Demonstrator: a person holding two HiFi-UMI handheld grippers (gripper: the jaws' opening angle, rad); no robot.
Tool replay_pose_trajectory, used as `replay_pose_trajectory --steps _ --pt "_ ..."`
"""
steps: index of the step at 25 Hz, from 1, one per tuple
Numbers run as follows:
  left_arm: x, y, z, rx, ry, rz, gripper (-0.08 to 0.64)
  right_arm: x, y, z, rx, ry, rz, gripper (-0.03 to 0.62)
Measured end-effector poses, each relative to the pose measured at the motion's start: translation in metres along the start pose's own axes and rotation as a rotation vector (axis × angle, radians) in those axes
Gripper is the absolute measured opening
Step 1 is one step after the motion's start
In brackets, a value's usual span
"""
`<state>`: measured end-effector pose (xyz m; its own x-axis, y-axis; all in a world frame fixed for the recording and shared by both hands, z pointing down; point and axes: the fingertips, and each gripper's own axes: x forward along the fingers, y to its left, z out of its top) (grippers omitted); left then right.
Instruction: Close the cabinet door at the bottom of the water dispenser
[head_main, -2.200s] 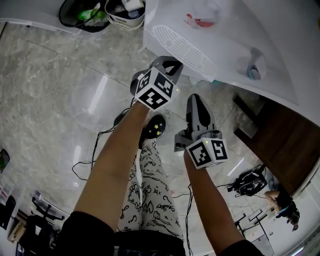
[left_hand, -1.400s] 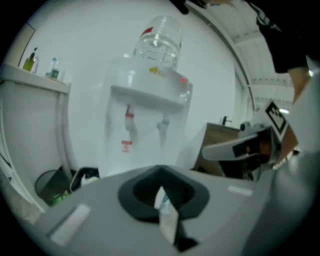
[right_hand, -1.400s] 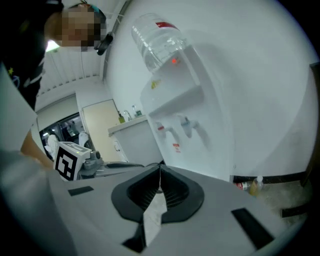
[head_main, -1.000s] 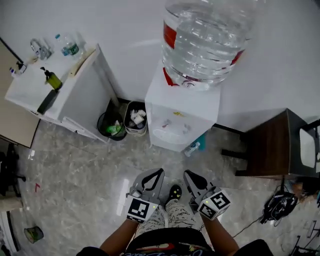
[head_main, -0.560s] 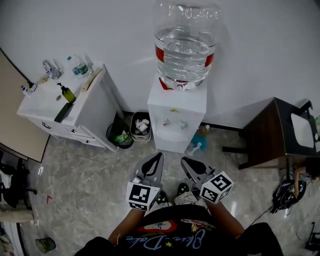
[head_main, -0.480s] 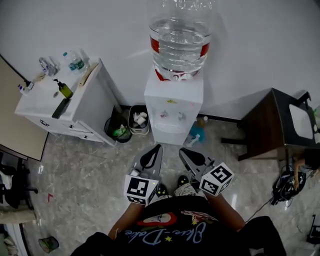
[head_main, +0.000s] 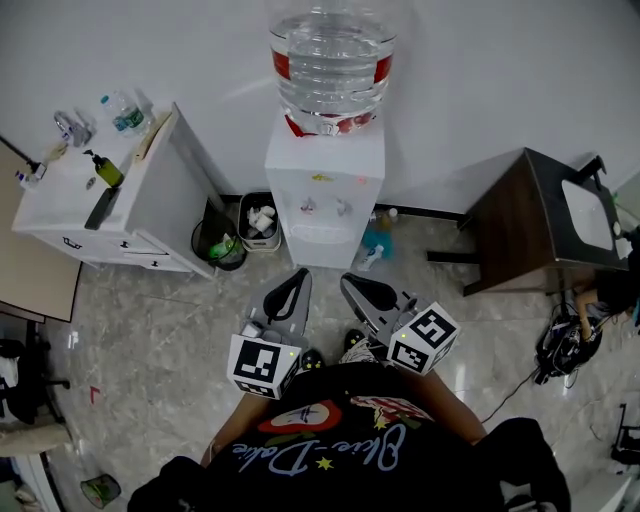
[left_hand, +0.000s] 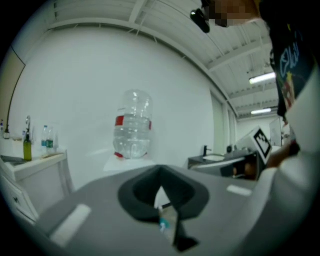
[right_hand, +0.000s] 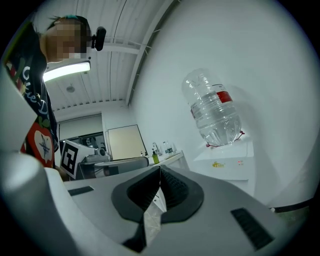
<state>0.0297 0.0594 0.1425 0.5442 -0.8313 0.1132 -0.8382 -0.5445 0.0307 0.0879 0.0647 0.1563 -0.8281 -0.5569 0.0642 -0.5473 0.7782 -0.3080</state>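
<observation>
Near my waist I hold the left gripper (head_main: 296, 276) and right gripper (head_main: 349, 283) pinched shut and empty, since pushing needs no grasp. Far ahead, the water dispenser (head_main: 322, 185) stands well apart from them; its cabinet door (head_main: 318, 246) looks flush to me.

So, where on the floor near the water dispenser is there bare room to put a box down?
Bare floor lies before the white cabinet, left of the left gripper. Another patch lies between the right gripper and the dark table. Crowded: a black bin and a white bin left of the water dispenser, bottles at its right.
</observation>
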Motion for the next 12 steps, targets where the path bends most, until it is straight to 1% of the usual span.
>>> replay_pose_trajectory --steps 3,8,12 --pt "0.0 0.002 0.001 0.012 -0.005 -0.012 -0.003 0.003 0.001 0.003 0.004 -0.018 -0.003 0.015" --pt "-0.008 0.015 -0.005 -0.008 0.018 -0.003 -0.003 0.011 0.005 0.004 -0.009 -0.008 0.001 0.015" --pt "-0.008 0.023 -0.002 -0.013 0.018 0.001 -0.003 0.017 0.006 0.01 -0.037 -0.005 0.01 0.015"
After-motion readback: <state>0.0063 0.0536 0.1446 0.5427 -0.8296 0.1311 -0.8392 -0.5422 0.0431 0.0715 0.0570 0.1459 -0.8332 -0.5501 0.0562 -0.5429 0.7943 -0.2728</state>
